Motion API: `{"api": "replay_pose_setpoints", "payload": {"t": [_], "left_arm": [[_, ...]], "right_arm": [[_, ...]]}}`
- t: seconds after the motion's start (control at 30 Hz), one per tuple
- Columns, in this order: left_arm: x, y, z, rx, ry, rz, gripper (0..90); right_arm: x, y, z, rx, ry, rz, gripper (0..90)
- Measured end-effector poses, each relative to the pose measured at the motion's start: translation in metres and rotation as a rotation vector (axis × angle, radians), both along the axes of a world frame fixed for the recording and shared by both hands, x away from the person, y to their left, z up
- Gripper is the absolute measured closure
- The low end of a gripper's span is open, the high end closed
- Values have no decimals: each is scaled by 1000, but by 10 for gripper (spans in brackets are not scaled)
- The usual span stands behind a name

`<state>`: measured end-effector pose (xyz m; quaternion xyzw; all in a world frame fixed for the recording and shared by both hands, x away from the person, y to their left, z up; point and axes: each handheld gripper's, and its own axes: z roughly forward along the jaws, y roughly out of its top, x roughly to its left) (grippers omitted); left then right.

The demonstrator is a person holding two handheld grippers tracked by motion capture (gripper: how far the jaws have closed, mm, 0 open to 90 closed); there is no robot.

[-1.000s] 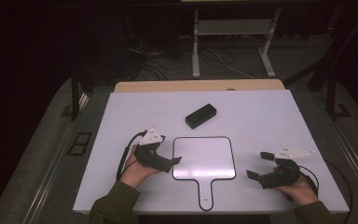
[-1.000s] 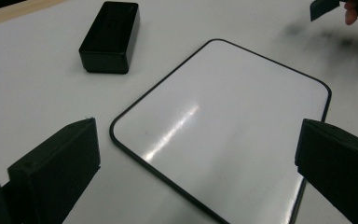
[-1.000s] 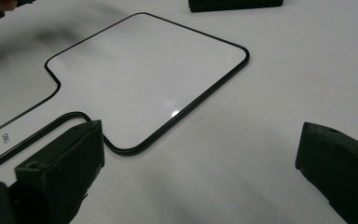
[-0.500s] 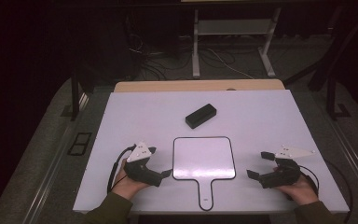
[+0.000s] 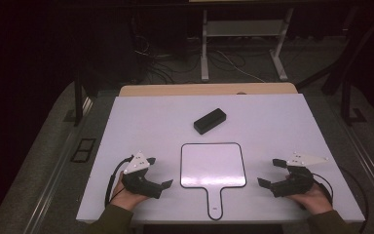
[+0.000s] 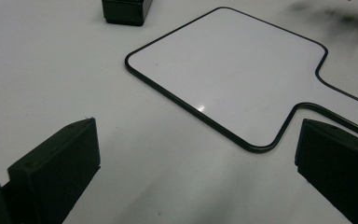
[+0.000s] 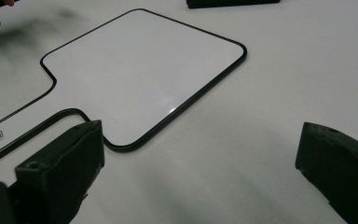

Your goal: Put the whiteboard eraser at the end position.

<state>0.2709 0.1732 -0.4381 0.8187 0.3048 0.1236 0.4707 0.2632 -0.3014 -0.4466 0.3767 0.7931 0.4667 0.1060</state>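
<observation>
Currently a white rectangular tabletop carries a flat white paddle-shaped board with a thin black border and a short handle, lying near the front edge, centred, handle toward the person. Small black rectangular block sits just behind the board's far edge, apart from it, turned at an angle.

Left gripper, black with a grey three-cornered plate on top, rests low at the table left of the board, held in the person's left hand; jaws spread wide, nothing between them, tips aimed toward the board. Left gripper view: bare white table between the two jaws, board's rounded corner and handle neck ahead, block at the top edge.

Right gripper, same build, held in the right hand, sits right of the board; jaws also wide apart and empty, pointing toward the board. Right gripper view: board ahead, its corner near the left jaw, touching or not cannot tell; handle carries small print, unreadable. Both grippers lie apart from the board in the high view. Dark floor, cables and a metal stand beyond the table.
</observation>
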Motion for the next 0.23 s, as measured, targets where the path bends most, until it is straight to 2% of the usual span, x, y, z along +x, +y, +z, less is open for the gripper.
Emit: {"api": "replay_pose_setpoints", "payload": {"t": [0.23], "left_arm": [[1, 0, 0, 6, 4, 0, 0]], "right_arm": [[0, 0, 0, 0, 0, 3, 2]]}}
